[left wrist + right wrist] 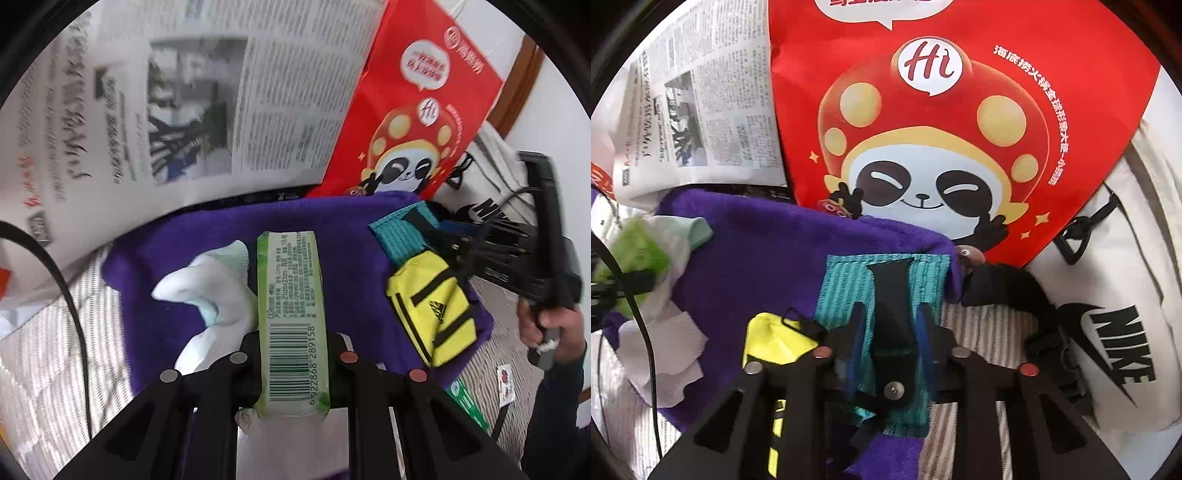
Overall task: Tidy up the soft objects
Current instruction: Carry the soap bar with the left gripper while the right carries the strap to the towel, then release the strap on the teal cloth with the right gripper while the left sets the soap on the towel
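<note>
Purple towel cloth (207,258) lay spread over a striped grey-and-white cover (33,354), and most of the soft things sat on it. At the far left, newspaper (110,110) stood behind the towel, with a black cable (70,295) trailing in front of it. Next came a white sock with a pale green cuff (207,295), lying just beside the green tissue pack (291,314). The left hand-held gripper (291,354) was clamped on that pack, its pads pressing both long sides near the barcode end. Right of it rested a yellow pouch with black zips (432,310), touching a teal woven cloth (846,288) at the towel's far corner. A black strap (892,306) lay along the teal cloth, between the fingers of the right hand-held gripper (892,314); whether its pads pressed the strap could not be told. Behind stood a red panda-print bag (960,110), and at the far right a white Nike bag (1115,332).
</note>
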`<state>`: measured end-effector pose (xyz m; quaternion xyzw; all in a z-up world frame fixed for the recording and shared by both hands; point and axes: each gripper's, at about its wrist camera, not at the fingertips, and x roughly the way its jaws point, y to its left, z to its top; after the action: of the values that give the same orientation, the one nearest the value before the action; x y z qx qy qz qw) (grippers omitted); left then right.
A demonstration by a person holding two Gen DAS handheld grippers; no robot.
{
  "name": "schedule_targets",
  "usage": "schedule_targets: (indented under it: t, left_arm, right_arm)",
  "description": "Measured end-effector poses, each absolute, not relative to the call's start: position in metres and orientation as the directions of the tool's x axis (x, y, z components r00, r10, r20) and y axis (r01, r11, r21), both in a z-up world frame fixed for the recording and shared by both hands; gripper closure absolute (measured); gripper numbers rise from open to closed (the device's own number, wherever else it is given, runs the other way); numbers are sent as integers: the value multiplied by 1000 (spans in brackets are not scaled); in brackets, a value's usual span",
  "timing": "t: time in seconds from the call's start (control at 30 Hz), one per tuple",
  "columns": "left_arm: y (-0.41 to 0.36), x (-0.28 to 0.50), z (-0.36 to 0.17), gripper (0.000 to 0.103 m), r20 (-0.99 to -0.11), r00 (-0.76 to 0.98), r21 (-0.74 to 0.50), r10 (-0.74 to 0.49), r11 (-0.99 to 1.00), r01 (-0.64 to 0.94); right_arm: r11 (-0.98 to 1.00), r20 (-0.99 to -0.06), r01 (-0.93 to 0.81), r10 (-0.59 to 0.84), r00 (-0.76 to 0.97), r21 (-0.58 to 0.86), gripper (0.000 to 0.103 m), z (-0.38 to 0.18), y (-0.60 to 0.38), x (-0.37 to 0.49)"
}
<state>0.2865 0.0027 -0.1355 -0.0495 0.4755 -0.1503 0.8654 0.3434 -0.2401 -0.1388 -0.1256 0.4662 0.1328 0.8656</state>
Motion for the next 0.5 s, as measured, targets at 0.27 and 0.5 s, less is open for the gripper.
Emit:
schedule_targets:
  t: [0.27,0.5]
  left_arm:
    - [-13,315,-163,87,-847,449,-211,-283,956,204]
    - [-23,320,-169,85,-864,433,-179,-258,960,214]
  right_arm:
    - [931,-841,-358,135,524,-74,65,-134,-244,342]
    - [935,-835,-348,133,534,-73,58,-123,-247,337]
